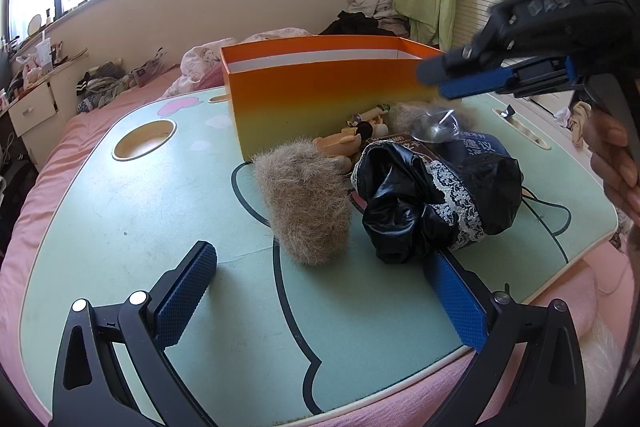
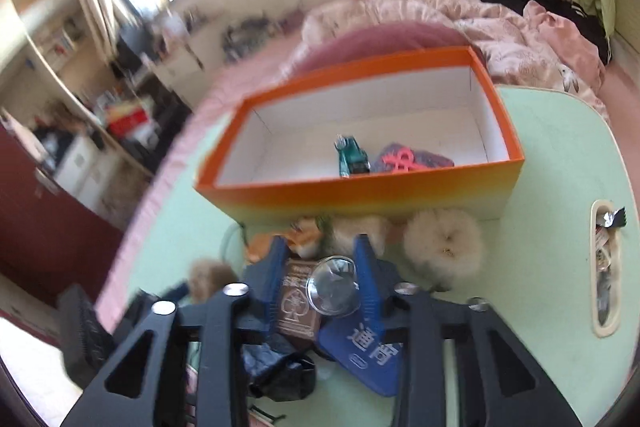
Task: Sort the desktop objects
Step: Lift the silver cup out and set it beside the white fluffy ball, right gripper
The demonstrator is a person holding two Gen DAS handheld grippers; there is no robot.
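Observation:
An orange box stands at the back of the green lap table. In the right wrist view the box holds a green toy car and a purple item with a pink bow. In front of it lies a pile: a brown furry piece, black shiny fabric with lace, small figurines, a clear round piece, a brown card pack, a blue pack and a white pompom. My left gripper hovers open just before the furry piece. My right gripper hangs above the pile, jaws apart, holding nothing.
The table has a round cup hole at the left and a long slot with small items at the right. It rests on a pink bed with crumpled bedding behind the box. A hand shows at the right edge.

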